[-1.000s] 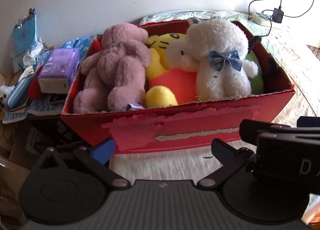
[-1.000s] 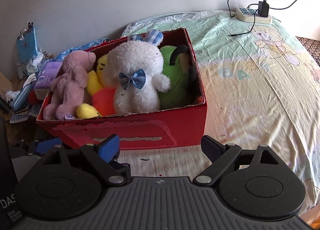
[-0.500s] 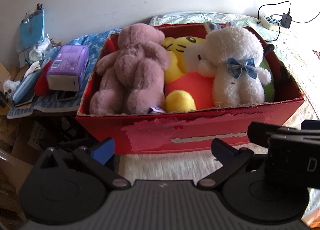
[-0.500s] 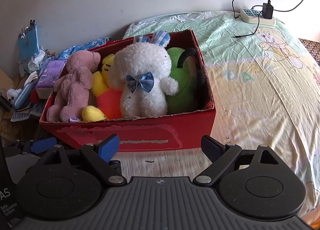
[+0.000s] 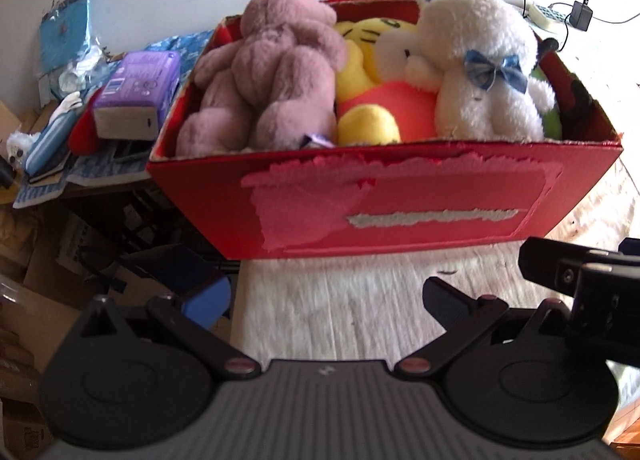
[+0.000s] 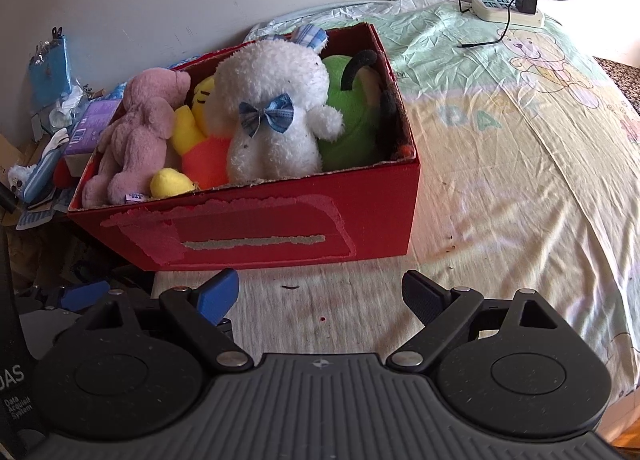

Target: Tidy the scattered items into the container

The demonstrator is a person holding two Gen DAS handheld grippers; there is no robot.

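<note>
A red cardboard box point(image 5: 400, 200) point(image 6: 280, 228) stands on the bed's left end. Inside lie a pink plush bear point(image 5: 272, 68) point(image 6: 140, 132), a yellow and orange plush point(image 5: 380, 100) point(image 6: 196, 140), a white plush with a blue bow point(image 5: 480, 68) point(image 6: 272, 112) and a green plush point(image 6: 348, 116). My left gripper point(image 5: 326, 298) is open and holds nothing, just in front of the box's near wall. The right gripper point(image 6: 320, 294) is open too, with nothing between its fingers, low before the same wall. The body of the right gripper point(image 5: 588, 284) shows at the right in the left wrist view.
A bedsheet with bear prints point(image 6: 520, 140) spreads to the right. A power strip with a charger point(image 6: 508, 8) lies near the wall. Left of the box sits a cluttered shelf with a purple pack point(image 5: 136, 88) and a blue pouch point(image 5: 66, 32). Cardboard boxes point(image 5: 24, 260) fill the floor.
Both grippers have moved closer to the box and a little left, so the box looks larger. Both stay open with nothing in them.
</note>
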